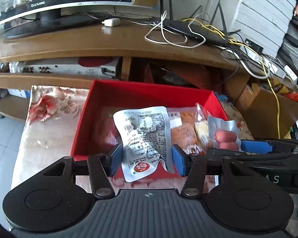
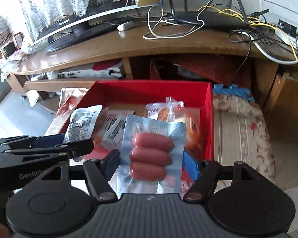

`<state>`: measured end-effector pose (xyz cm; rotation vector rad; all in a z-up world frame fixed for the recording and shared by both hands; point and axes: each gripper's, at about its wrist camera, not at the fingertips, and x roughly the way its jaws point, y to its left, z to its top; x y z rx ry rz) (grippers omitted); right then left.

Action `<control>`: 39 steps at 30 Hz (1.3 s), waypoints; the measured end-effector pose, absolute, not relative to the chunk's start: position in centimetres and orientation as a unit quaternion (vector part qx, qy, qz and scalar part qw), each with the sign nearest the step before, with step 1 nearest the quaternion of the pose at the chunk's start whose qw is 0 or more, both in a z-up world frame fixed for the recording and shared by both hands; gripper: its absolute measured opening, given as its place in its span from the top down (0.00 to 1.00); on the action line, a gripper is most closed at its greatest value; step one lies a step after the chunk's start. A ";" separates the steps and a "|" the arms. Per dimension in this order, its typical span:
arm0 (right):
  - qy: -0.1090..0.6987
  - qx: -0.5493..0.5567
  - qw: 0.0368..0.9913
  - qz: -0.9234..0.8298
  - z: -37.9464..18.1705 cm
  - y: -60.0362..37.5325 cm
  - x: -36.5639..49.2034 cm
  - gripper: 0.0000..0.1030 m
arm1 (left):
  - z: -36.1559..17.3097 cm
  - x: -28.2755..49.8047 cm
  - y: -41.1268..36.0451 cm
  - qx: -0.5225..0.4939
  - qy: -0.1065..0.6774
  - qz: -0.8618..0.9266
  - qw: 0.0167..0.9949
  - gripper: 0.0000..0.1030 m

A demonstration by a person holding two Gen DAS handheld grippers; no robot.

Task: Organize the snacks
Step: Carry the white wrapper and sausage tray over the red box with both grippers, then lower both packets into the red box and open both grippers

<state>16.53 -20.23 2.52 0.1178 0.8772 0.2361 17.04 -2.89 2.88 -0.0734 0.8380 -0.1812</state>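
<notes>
My left gripper [image 1: 147,158] is shut on a silver snack packet [image 1: 145,136] printed with black text, its blue pads pressing both edges, above the near wall of a red box [image 1: 129,91]. My right gripper [image 2: 151,164] is shut on a clear blue-edged pack of three sausages [image 2: 151,156], held over the red box [image 2: 149,91] at its near right. Each view shows the other gripper beside it: the sausage pack [image 1: 225,136] on the right, the silver packet [image 2: 83,123] on the left. In the box lie an orange packet [image 1: 183,130] and a clear-wrapped yellow cake [image 1: 201,127].
The box rests on a floral cloth [image 1: 49,119] covering a low table. Behind it stands a wooden TV stand [image 1: 109,45] with a monitor [image 1: 49,4], a black router [image 1: 188,29] and tangled cables. Cardboard boxes [image 1: 268,107] crowd the right side.
</notes>
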 end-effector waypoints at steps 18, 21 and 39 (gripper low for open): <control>0.434 0.044 0.893 0.105 0.6 -19.9 22.6 0.32 | 0.7 21.9 -3.0 -0.031 0.424 -0.067 0.903 0.42; 0.437 0.038 0.892 0.108 0.2 -19.8 23.0 0.31 | 0.4 22.2 -2.8 -0.035 0.427 -0.065 0.901 0.41; 0.455 0.029 0.882 0.119 -0.8 -19.5 24.4 0.31 | -0.5 22.9 -2.8 -0.028 0.442 -0.060 0.895 0.40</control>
